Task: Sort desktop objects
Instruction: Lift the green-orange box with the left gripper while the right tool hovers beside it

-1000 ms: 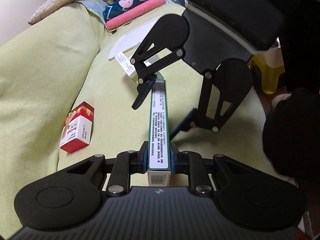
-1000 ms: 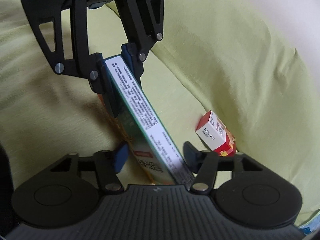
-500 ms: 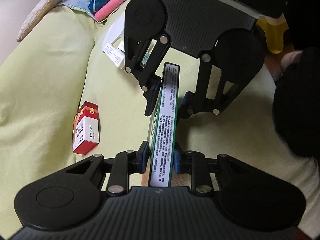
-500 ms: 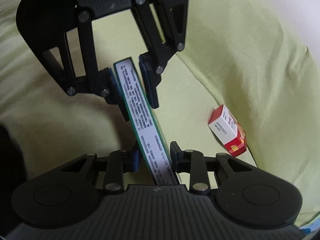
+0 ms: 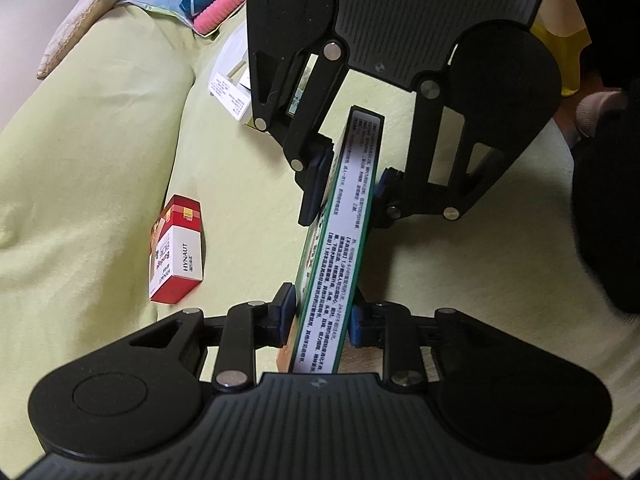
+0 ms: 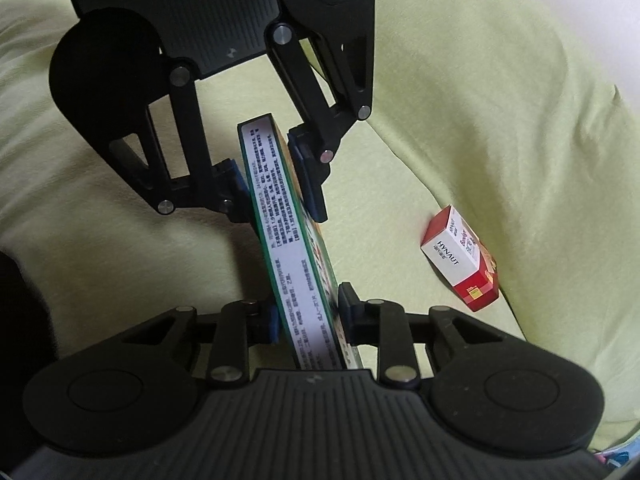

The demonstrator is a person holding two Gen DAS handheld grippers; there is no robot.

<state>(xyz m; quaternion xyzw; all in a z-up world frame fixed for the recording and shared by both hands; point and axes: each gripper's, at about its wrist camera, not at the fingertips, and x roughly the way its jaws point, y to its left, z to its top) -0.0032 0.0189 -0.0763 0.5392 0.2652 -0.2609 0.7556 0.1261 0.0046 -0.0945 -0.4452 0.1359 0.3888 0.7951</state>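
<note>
Both the left gripper (image 5: 320,314) and right gripper (image 6: 306,314) pinch opposite ends of the green box (image 5: 340,248) above the sheet (image 5: 100,168); release one end only once the other grips squarely.

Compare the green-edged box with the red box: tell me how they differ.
The green-edged box is long and thin; the red box is short and chunky. The green-edged box is held on edge between the left gripper and right gripper; the red box lies untouched on the green cover. Both carry printed text.
</note>
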